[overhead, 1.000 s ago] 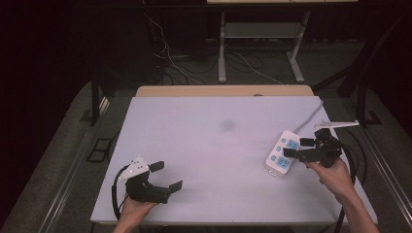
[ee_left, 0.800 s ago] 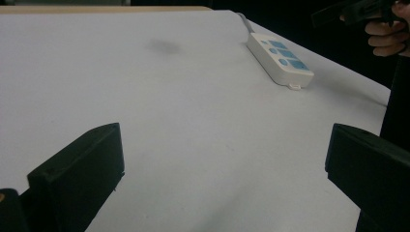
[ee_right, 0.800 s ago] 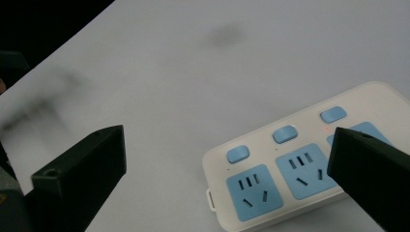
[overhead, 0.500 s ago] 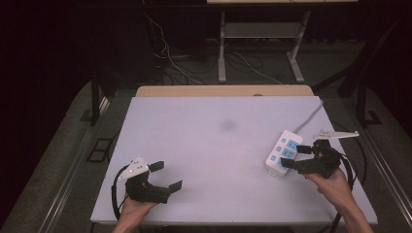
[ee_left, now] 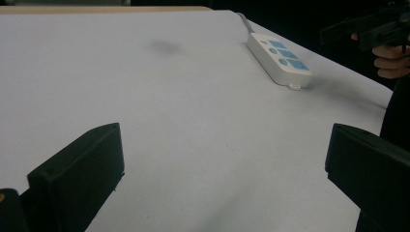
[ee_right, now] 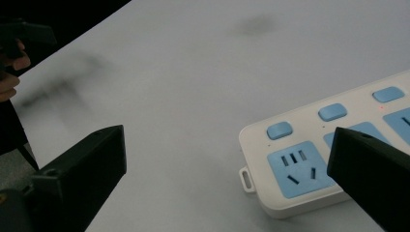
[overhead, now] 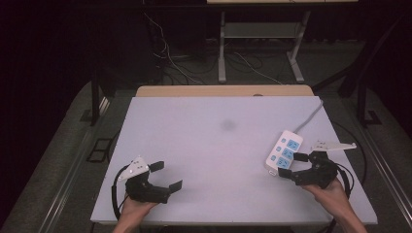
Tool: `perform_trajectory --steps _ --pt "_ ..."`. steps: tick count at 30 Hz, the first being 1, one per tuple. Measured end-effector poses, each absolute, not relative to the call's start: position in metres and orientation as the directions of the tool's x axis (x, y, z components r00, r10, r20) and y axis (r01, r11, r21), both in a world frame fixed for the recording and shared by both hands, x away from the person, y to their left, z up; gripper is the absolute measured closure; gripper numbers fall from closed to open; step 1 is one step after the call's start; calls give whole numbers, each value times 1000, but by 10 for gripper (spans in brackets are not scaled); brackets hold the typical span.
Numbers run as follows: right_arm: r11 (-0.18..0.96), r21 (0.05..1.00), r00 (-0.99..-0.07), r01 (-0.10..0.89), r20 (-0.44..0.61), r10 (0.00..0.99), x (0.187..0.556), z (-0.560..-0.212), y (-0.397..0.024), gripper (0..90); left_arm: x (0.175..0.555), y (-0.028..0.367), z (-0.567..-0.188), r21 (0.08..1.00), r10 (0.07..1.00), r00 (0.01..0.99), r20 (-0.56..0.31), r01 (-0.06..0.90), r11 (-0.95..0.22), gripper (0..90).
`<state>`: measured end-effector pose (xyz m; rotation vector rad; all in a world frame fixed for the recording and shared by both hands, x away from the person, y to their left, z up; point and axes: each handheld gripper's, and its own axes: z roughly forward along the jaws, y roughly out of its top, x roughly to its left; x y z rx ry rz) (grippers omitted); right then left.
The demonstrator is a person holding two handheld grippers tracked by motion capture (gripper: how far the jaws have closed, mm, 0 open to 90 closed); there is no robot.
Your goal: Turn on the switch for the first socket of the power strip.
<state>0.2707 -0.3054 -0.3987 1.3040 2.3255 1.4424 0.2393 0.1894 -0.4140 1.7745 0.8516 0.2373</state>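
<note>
White plastic power strip with blue sockets [overhead: 284, 152] lay at table's right edge; right gripper [overhead: 294, 167] gaping just beside its end, probably lined up for grabbing. Left gripper [overhead: 164, 175] spread wide too, parked empty.

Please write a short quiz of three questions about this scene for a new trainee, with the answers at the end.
1. True or false: the right tool is shut on the power strip.
2. Which side of the table does the power strip lie on, seen from the person? A) left B) middle C) right
3. Fill in: the sockets and switches on the power strip are coloured ____.

Key
1. False. Its jaws stand open at the near end of the strip and grip nothing.
2. C. It lies near the right edge, and its cable runs off the far side.
3. Blue, on a white body. The left tool is open too, over bare table.
</note>
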Motion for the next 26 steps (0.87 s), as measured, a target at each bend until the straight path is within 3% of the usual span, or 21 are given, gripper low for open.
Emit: perform_trajectory --steps 26 --pt "256 792 -693 554 268 669 246 -430 -287 2 241 189 -416 887 651 718 -246 438 -149 0"
